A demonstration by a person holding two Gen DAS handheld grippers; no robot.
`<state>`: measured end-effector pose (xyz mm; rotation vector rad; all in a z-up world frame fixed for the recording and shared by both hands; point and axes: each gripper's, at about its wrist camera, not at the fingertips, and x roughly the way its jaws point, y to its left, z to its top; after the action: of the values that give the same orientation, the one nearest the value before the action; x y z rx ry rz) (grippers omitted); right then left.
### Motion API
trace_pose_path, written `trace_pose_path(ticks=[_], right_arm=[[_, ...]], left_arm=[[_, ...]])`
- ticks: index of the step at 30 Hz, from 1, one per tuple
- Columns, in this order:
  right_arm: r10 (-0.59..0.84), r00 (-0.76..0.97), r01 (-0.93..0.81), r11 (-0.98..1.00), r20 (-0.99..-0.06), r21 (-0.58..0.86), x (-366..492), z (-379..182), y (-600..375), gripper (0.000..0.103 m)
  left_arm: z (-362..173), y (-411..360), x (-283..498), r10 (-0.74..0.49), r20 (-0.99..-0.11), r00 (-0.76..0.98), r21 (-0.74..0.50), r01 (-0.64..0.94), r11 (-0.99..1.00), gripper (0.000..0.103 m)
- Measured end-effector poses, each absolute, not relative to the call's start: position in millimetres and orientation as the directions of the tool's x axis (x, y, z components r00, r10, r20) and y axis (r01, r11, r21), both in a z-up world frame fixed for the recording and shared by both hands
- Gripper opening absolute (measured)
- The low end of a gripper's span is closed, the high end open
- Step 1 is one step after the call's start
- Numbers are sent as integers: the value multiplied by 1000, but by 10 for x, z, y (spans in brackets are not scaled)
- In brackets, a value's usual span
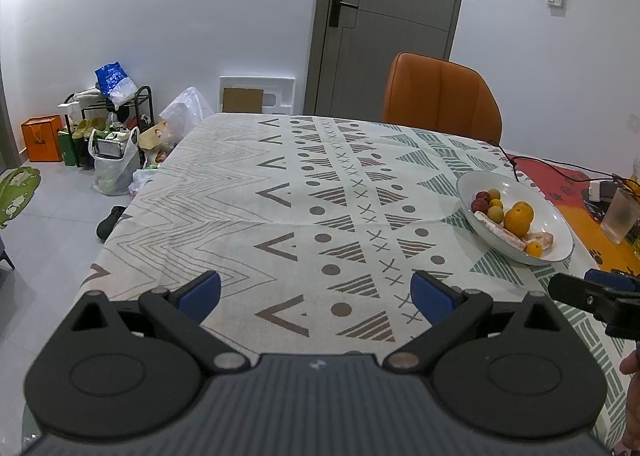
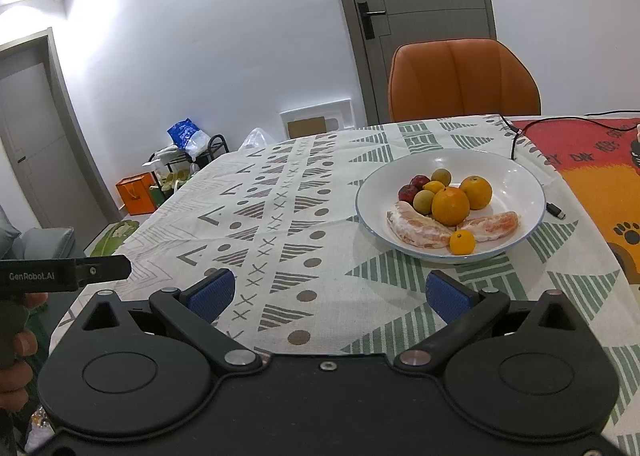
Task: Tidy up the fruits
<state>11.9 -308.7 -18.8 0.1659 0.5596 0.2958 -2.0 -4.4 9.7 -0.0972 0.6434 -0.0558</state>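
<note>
A white bowl (image 2: 520, 183) stands on the patterned tablecloth and holds two oranges (image 2: 451, 205), two peeled pomelo wedges (image 2: 416, 230), small yellow, green and dark red fruits. In the left wrist view the same bowl (image 1: 560, 223) sits far right. My right gripper (image 2: 330, 294) is open over the cloth, short of the bowl and to its left, with nothing between its blue pads. My left gripper (image 1: 316, 294) is open too, above the bare cloth well left of the bowl. The other gripper's tip shows at each view's edge.
An orange chair (image 2: 464, 79) stands behind the table's far edge. A black cable (image 2: 516, 135) runs by the bowl onto a red and orange mat (image 2: 592, 183). A frosted glass (image 1: 622, 215) stands at the right. Bags and a shoe rack (image 1: 112, 127) crowd the floor left.
</note>
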Motion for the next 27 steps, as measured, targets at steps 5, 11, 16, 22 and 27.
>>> trace_pose_path(ticks=[5, 11, 16, 22, 27], right_arm=[[318, 806, -228, 945, -500, 233, 120, -197, -3086, 103], [318, 806, -229, 945, -499, 232, 122, -199, -3085, 103], [317, 805, -228, 946, -502, 232, 123, -201, -3080, 103], [315, 803, -224, 946, -506, 232, 133, -218, -3082, 103], [314, 800, -222, 947, -511, 234, 142, -244, -3087, 103]], left_arm=[[91, -44, -16, -84, -597, 798, -110, 23, 994, 100], [92, -43, -17, -85, -596, 799, -109, 24, 994, 100], [86, -45, -13, -85, -597, 798, -110, 23, 994, 100], [75, -54, -5, -89, -601, 794, -109, 29, 994, 100], [64, -65, 0, -95, -602, 793, -106, 39, 994, 100]])
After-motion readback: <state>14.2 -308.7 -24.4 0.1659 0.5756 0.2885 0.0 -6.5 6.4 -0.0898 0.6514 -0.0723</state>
